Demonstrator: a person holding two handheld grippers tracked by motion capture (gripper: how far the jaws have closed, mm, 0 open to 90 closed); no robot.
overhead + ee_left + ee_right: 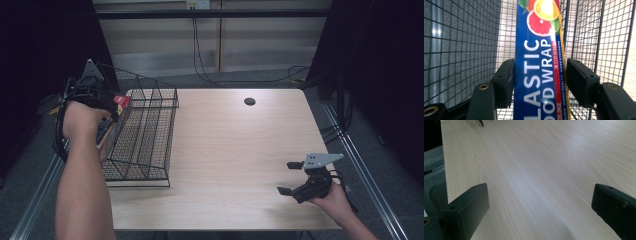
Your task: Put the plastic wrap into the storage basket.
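Left gripper view: a blue plastic-wrap box (539, 67) stands on end between the two black jaws of the left gripper (540, 80), its citrus-fruit print at the far end and white lettering running along its face. The near jaw on one side lies against the box's blue face; on the other side a thin gap shows between pad and the box's yellow edge, so the hold looks loosened rather than clamped. Black wire mesh of a basket (461, 50) rises on both sides of the box and beyond it, with pale wood visible through the grid.

In the high view, the left gripper (107, 107) sits at the basket's (145, 135) outer long side, reaching in over the rim, and the box (121, 101) shows as a red and blue end just ahead of the hand. The basket rests on the table's (235, 150) left part.

Well apart, near the opposite front corner, the right gripper (291, 178) is held just above the wood, its jaws spread wide with nothing between them. Right gripper view: bare wood grain stretches ahead of the parted jaws.
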